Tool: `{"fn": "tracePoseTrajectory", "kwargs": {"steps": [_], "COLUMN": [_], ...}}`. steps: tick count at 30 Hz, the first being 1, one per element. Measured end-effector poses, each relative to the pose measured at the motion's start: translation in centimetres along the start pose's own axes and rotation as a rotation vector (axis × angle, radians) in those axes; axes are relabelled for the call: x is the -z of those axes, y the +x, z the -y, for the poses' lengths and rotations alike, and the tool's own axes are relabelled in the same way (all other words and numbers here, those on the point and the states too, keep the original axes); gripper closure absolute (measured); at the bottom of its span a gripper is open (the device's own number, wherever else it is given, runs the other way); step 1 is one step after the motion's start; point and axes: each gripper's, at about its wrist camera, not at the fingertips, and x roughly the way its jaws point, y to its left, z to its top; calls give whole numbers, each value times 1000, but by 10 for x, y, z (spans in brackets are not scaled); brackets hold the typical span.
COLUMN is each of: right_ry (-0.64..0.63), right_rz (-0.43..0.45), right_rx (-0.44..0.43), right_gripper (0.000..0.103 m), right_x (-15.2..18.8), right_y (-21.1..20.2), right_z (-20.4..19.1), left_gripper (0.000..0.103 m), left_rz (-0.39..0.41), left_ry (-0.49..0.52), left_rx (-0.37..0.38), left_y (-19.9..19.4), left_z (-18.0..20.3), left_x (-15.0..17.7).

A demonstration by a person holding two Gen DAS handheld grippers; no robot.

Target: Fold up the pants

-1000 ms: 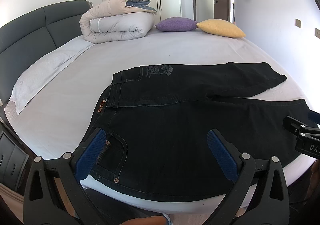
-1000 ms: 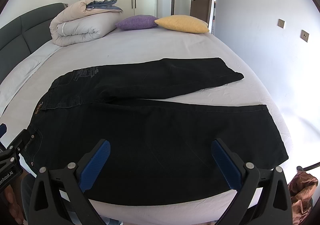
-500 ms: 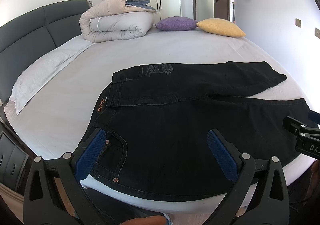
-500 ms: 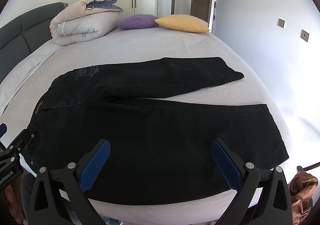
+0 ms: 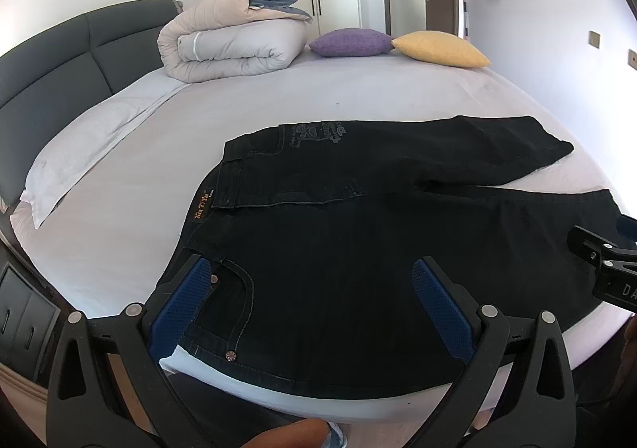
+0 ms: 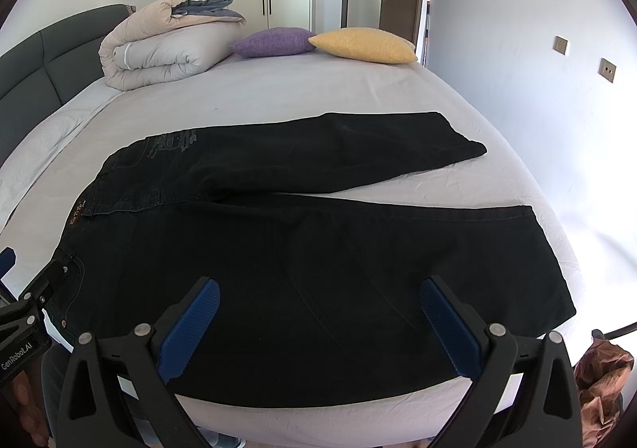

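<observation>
Black jeans lie spread flat on the bed, waistband to the left and both legs running right, split in a V; they also show in the right wrist view. My left gripper is open and empty, hovering over the near waist and back pocket. My right gripper is open and empty, hovering over the near leg. Each gripper's body shows at the edge of the other's view.
The bed has a pale sheet and a dark headboard on the left. A rolled duvet, a purple cushion and a yellow cushion lie at the far side. A nightstand stands near left. A brown bag lies near right.
Both grippers have eased back slightly from the jeans; nothing was taken hold of and the jeans have not moved.
</observation>
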Motion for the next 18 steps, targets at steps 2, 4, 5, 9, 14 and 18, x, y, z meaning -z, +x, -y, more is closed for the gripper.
{"fn": "tracePoseTrajectory", "kwargs": {"steps": [2,4,5,9,14,18], "right_ry": [-1,-3,-3,-7,-17,-29], "right_rz": [-3,-6,-8,-19,-31,-35], "right_rx": [-1,0,0,-1,-2,-1], "right_gripper": [0,0,0,0,0,0], "right_x": [2,3,4,3,0,-8], "right_y": [1,3,4,8,16,26], "right_z": [-1,-2,-2,-3,-1,1], "left_gripper": [0,0,0,0,0,0], "left_rz": [1,-1,-4,-23,-56,-124], "left_ry": [5,4,5,10,68,113], "left_rx": [-7,-8,-11,-10,-2,30], "left_y": [1,2,3,12,38,75], "left_z": [1,1,1,-1,-9,-27], "left_x": [4,3,1,1,-1,-12]}}
